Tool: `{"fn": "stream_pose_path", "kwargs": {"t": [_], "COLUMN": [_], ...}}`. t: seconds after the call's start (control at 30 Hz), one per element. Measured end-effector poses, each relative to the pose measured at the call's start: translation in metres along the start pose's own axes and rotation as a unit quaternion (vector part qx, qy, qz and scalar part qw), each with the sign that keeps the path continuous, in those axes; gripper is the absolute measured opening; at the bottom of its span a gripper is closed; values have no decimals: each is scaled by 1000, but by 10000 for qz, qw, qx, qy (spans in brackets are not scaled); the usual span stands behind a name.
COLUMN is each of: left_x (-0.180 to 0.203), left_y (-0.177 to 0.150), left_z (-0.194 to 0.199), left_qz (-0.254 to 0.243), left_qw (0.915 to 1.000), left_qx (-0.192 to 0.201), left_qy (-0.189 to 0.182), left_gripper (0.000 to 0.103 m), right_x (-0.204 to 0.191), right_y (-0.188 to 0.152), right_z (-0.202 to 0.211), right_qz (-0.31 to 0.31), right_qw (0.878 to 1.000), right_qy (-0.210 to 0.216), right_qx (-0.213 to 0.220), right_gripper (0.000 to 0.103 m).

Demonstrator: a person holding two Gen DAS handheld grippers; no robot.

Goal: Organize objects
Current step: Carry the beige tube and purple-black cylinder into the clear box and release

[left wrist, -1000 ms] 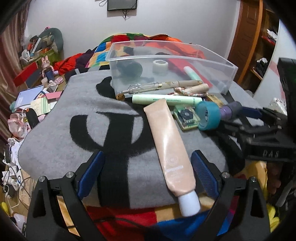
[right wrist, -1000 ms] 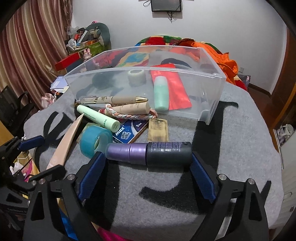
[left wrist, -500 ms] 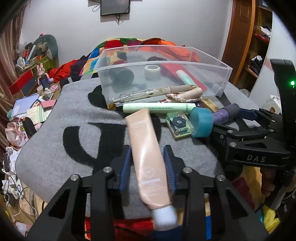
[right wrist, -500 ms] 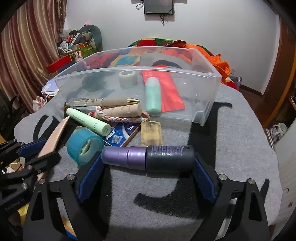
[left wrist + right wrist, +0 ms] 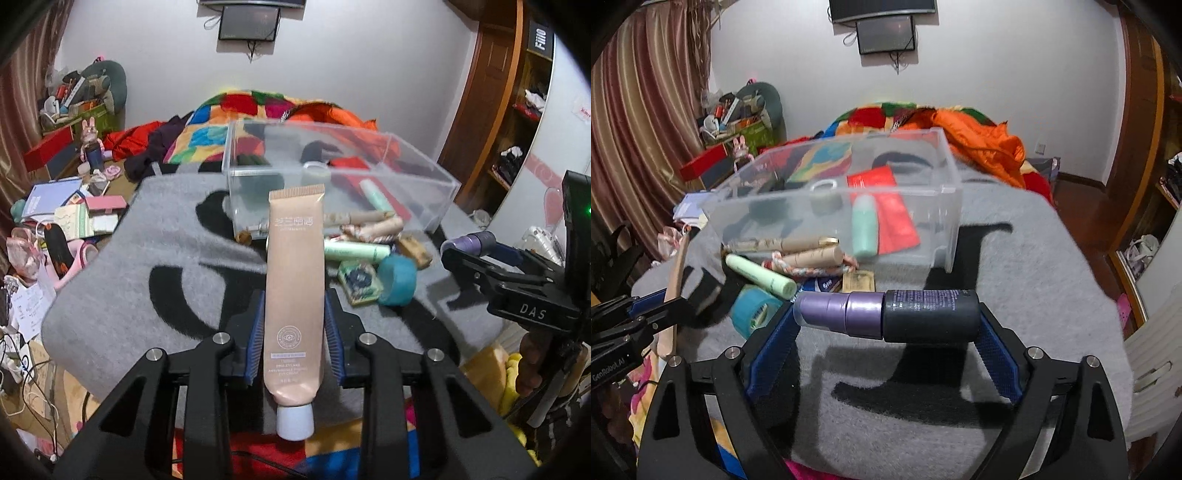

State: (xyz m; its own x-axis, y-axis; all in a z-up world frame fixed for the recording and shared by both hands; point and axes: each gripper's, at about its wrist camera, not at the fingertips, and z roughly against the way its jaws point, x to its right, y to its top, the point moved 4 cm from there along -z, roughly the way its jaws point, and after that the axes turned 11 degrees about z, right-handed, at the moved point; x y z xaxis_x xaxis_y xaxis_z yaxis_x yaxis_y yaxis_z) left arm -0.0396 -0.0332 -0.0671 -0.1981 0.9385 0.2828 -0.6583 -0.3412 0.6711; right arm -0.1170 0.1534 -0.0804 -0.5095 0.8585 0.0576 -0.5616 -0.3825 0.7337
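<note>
The left gripper (image 5: pixel 294 336) has its blue-padded fingers (image 5: pixel 255 336) clenched on a long peach-pink plastic cosmetic tube with a white cap (image 5: pixel 294 295), lifted above the grey blanket with black lettering (image 5: pixel 147 266), its crimped end toward the clear plastic storage bin (image 5: pixel 424 173). The right gripper (image 5: pixel 886 332) grasps a purple-and-black cylindrical bottle (image 5: pixel 886 314) crosswise, raised over the blanket in front of the bin. Between them lie a pale green tube (image 5: pixel 761 277), a teal tape roll (image 5: pixel 755 310) and a braided cord (image 5: pixel 809 270) near the bin wall
</note>
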Motion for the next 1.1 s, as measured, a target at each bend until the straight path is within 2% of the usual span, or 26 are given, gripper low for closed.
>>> {"fn": "stream_pose_path", "kwargs": {"t": [0.3,0.33,0.37,0.67,1.1], "left_x": [18,20,21,32,42], "left_y": [24,26,30,51,98], "left_z": [24,25,26,26,37], "left_qz": [-136,-149,-166,-195,-275], "left_qw": [9988,9986,9986,9974,9933], "left_qx": [448,468,459,586,1055], "left_qy": [-151,-179,-226,-362,-391], "left_gripper": [27,14,7,7,7], "right_x": [2,1,1,6,8], "right_y": [18,20,22,40,74], "right_z": [19,20,21,28,28], "right_qz": [18,29,45,22,231], "right_qw": [9996,9995,9995,9988,9969], "right_qy": [15,1,-10,-9,-100], "right_qx": [277,301,324,493,747], "right_gripper": [90,90,90,90,90]}}
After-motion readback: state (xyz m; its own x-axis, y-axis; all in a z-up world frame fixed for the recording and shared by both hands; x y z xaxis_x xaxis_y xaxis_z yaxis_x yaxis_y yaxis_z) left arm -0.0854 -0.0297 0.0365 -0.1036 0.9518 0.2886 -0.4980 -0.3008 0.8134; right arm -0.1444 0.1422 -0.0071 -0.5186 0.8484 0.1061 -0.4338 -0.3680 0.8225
